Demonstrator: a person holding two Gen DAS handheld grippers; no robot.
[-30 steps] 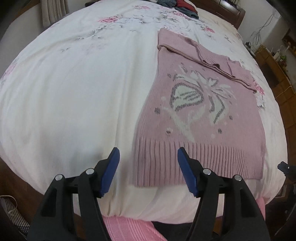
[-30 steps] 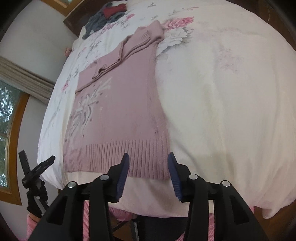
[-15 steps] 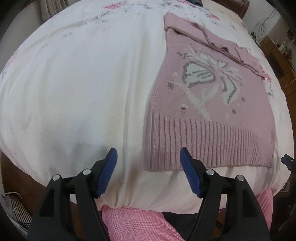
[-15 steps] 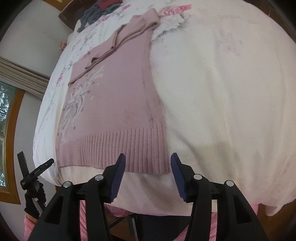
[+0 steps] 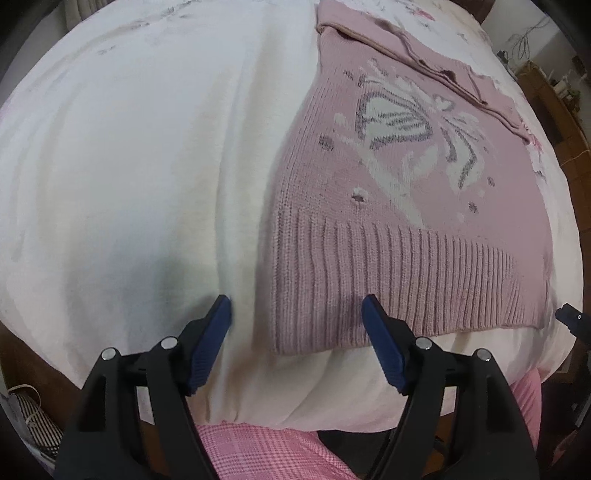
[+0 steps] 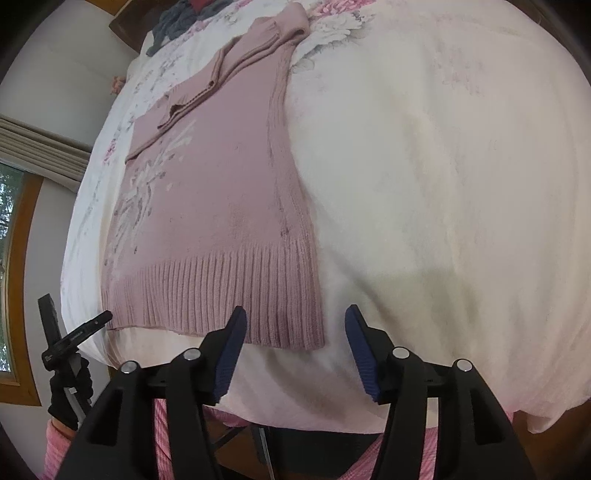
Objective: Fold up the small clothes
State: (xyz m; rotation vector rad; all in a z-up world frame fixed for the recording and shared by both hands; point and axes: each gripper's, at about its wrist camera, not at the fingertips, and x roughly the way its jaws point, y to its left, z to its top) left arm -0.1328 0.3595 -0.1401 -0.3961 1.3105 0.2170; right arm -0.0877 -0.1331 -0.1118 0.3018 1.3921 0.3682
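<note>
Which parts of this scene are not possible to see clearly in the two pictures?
- Pile of dark grey and red clothes: right wrist view, cut by the top edge; absent from the left wrist view.
- Underside of the pink knitted sweater: hidden by its own front.
- Whether the open left gripper or open right gripper touches the white floral bedcover: cannot tell.

Left claw (image 5: 296, 314) gapes over pink sweater's (image 5: 413, 206) ribbed hem corner.
</note>
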